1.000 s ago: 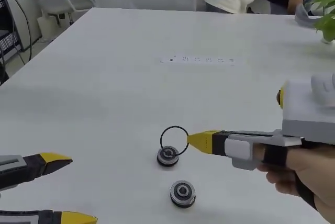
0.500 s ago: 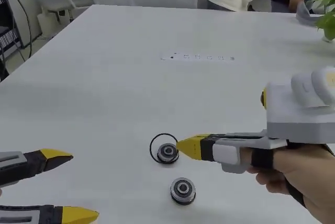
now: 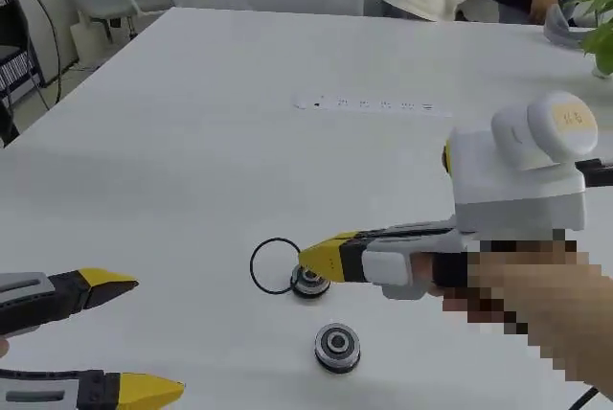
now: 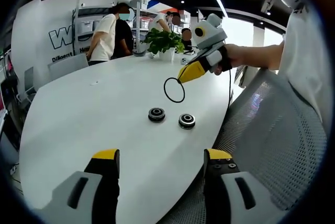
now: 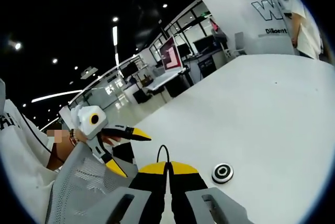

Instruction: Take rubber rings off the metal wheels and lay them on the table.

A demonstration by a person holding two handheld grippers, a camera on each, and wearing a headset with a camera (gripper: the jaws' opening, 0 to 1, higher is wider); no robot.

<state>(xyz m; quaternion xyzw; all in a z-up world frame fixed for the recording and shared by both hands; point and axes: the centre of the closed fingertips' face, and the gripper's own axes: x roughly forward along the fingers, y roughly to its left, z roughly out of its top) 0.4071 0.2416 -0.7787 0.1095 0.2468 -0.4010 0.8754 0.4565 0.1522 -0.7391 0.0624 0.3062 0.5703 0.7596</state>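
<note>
The white surface (image 3: 239, 123) stretches away from the person to a far edge. The right gripper (image 3: 308, 259) reaches in from the right, its jaws clenched on the ring (image 3: 276, 264), pinching it at one point of its rim. The left gripper (image 3: 134, 339) sits low at the left, well apart from the work, its jaws released and holding nothing. One wheel (image 3: 309, 282) lies on the surface just under the tips of the right jaws. The other wheel (image 3: 337, 345) lies near it, further toward the person.

In the left gripper view the ring hangs from the tips of the right jaws, clear of the surface. It is above and beyond both wheels, which lie side by side ahead of the left jaws. In the right gripper view the ring stands edge-on, straight out from the shut yellow tips. One of the wheels lies just to the right of those tips, and the left gripper is off to their left with its jaws spread.
</note>
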